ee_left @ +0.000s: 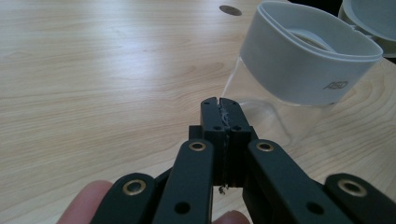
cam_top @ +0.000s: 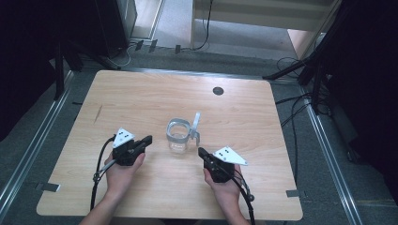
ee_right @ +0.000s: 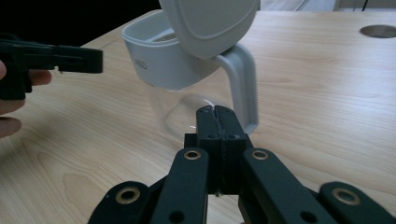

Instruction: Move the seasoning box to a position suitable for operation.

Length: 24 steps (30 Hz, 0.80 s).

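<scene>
Clear jug (cam_top: 179, 136) stands between left claw (cam_top: 147, 139) and right claw (cam_top: 202, 152).

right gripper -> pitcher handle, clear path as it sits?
Probably yes. The handle faces the right gripper with bare table between them. The raised lid hangs above the handle, not in front. But its jaws are shut, so they would need to open first.

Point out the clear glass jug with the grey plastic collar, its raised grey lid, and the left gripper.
Clear glass jug (cam_top: 178, 136), high view, grey collar wall.
Raised grey lid (ee_right: 210, 23), right gripper view, flat underside.
Left gripper (ee_left: 220, 106), left gripper view, closed jaw tips.
</scene>
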### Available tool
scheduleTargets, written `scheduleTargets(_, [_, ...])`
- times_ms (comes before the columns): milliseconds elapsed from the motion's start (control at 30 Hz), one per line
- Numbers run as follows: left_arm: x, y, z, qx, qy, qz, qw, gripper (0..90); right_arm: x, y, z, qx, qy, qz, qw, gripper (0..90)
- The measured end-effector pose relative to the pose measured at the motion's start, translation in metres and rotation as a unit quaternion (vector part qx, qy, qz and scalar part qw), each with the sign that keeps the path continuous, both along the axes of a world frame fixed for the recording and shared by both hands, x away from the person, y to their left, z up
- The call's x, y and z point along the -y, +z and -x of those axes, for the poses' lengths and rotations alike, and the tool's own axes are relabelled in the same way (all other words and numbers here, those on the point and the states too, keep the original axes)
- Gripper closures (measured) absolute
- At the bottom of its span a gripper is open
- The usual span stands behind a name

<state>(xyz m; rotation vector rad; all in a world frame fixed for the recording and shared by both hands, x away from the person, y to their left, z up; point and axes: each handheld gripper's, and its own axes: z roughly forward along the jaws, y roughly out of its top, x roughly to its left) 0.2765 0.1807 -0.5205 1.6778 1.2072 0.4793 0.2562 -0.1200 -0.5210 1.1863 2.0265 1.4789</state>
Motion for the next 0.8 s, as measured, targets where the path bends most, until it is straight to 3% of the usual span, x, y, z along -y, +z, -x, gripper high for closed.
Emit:
scheduleTargets(233, [0.013,0.002,-0.011,-0.003,-0.012,0.006,0.9999,90.0,-0.013,-0.008,-0.021,-0.019,-0.002,0.01,0.9998,90.0])
scheduleTargets(467, [0.024,0.002,-0.014,-0.009,-0.032,0.006,0.9994,90.0,-0.01,0.0,-0.043,-0.022,-0.011,0.013,0.9996,90.0])
scheduleTargets(567, [0.028,0.002,-0.012,-0.009,-0.038,0.004,0.9992,90.0,-0.011,0.003,-0.056,-0.024,-0.014,0.013,0.9995,90.0])
scheduleTargets(667, [0.03,0.001,-0.011,-0.01,-0.043,-0.003,0.999,90.0,-0.015,0.004,-0.076,-0.042,-0.026,-0.001,0.9988,90.0])
scheduleTargets(800, [0.028,0.0,-0.02,-0.016,-0.021,-0.001,0.9996,90.0,-0.02,0.005,-0.097,-0.05,-0.04,-0.004,0.998,90.0])
